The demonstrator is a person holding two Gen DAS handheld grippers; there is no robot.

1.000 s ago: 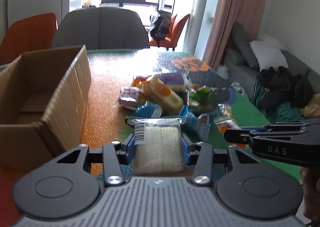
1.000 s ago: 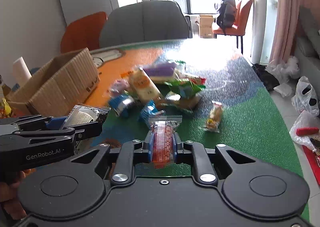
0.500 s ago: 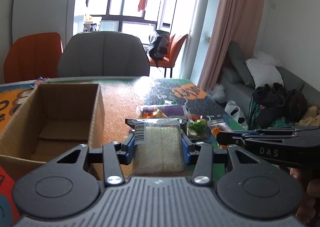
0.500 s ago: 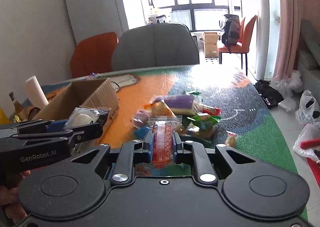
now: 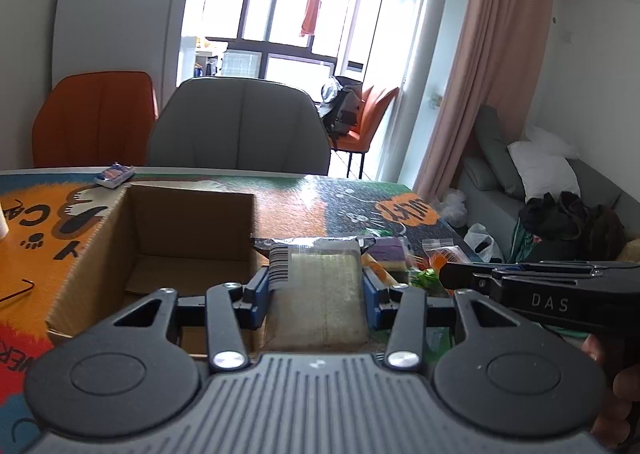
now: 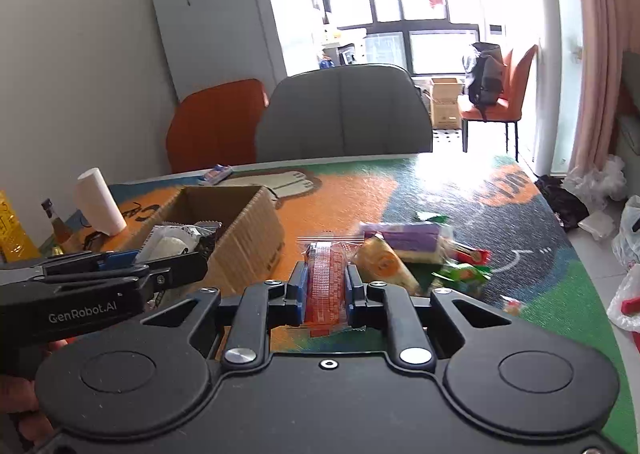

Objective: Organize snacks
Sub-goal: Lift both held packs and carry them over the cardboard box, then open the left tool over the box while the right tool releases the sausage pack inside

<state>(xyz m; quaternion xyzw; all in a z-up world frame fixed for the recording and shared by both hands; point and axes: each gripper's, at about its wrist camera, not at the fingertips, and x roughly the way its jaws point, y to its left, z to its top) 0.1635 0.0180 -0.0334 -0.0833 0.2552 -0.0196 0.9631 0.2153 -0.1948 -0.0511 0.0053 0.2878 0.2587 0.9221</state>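
Cardboard box open-topped at left, ready for snacks | left gripper clamps pale wrapped snack beside box rim | right gripper pinches orange packet | loose snack pile waits on table

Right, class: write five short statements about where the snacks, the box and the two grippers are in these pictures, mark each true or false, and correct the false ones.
1. The left gripper holds a beige packet. True.
2. The right gripper is open with nothing in it. False: it is shut on an orange-red packet.
3. The cardboard box is packed full of snacks. False: its bare floor shows.
4. A pile of loose snacks lies on the table. True.
5. The grey chair lies on its side. False: it stands upright behind the table.
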